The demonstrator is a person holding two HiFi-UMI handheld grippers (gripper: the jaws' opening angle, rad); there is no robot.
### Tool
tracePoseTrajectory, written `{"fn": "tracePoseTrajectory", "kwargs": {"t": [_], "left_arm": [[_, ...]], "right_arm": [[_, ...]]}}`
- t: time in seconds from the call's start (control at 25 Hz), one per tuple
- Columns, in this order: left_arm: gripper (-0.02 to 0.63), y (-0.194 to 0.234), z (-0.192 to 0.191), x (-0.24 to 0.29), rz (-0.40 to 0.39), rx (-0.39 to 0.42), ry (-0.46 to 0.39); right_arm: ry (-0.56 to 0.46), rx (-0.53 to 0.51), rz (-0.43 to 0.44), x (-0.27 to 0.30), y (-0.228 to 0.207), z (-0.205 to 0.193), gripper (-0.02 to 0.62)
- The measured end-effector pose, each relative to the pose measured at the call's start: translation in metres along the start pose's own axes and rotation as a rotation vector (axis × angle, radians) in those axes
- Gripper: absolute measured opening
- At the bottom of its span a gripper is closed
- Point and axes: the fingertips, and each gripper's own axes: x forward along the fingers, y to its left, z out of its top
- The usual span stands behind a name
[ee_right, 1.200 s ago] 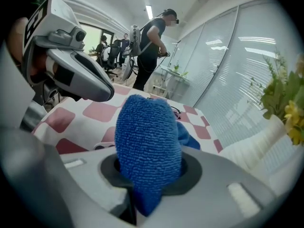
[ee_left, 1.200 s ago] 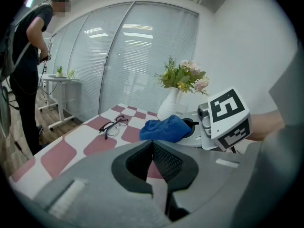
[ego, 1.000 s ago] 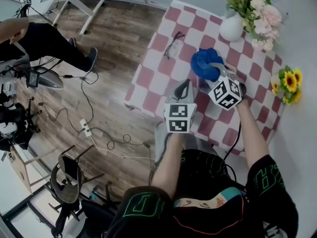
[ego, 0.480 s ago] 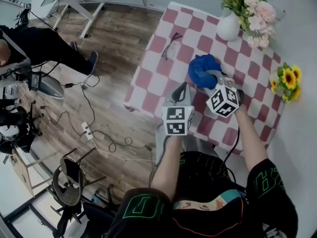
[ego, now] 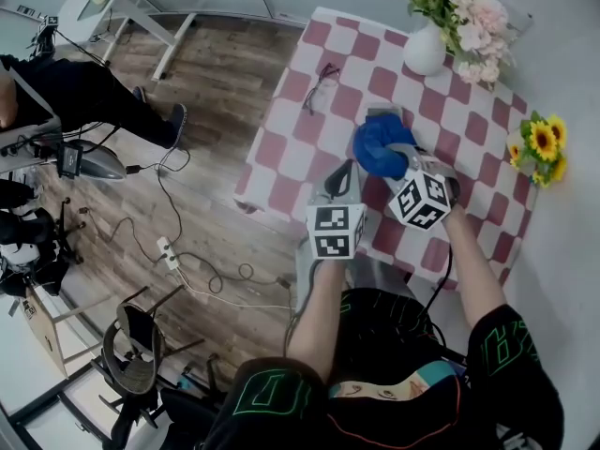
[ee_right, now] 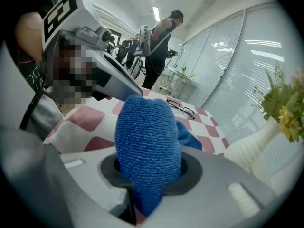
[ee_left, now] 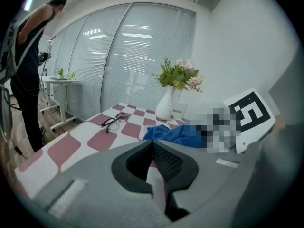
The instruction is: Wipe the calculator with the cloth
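My right gripper (ego: 401, 155) (ee_right: 145, 186) is shut on a bunched blue cloth (ego: 379, 143) (ee_right: 147, 151) and holds it down on the checkered table (ego: 309, 148). A grey edge (ego: 384, 112) that may be the calculator shows just beyond the cloth; anything under the cloth is hidden. My left gripper (ego: 343, 172) (ee_left: 154, 172) sits left of the cloth near the table's front edge, jaws together with nothing between them. In the left gripper view the blue cloth (ee_left: 173, 134) lies ahead to the right.
Black eyeglasses (ego: 316, 87) (ee_left: 114, 121) (ee_right: 181, 109) lie at the table's far left. A white vase of flowers (ego: 424, 52) (ee_left: 166, 106) stands at the back, sunflowers (ego: 542, 148) at the right edge. A person (ee_left: 28, 56) stands on the wooden floor (ego: 216, 82) among cables.
My right gripper has drawn the blue cloth a little toward the near edge of the table. The left gripper has hardly moved.
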Motion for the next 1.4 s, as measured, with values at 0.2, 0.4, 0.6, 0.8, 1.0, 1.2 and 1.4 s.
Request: {"fn": "tracePoseTrajectory", "kwargs": {"t": [0.2,0.4,0.6,0.8,1.0,1.2,1.4], "left_arm": [[0.011,-0.002,-0.004,-0.007,0.002,0.001,-0.003],[0.011,-0.001,-0.008,-0.018,0.003,-0.003,-0.011],[0.011,0.000,-0.005,-0.025,-0.021,-0.006,-0.018],[0.011,0.008,0.002,-0.035,-0.053,-0.014,-0.037],[0.011,0.026,0.008,-0.047,-0.072,-0.013,-0.050],[0.011,0.040,0.031,-0.057,-0.094,0.023,-0.093],[0.011,0.048,0.070,-0.070,-0.114,0.055,-0.171]], "right_arm": [[-0.007,0.017,0.003,-0.005,0.009,-0.001,0.110],[0.000,0.033,0.022,-0.011,0.021,-0.001,0.110],[-0.005,0.103,0.083,-0.021,0.036,0.002,0.110],[-0.121,0.323,0.101,-0.035,0.036,0.027,0.107],[-0.232,0.514,0.034,-0.044,0.029,0.053,0.106],[-0.327,0.667,-0.077,-0.057,0.010,0.073,0.104],[-0.418,0.835,-0.225,-0.083,-0.019,0.088,0.103]]}}
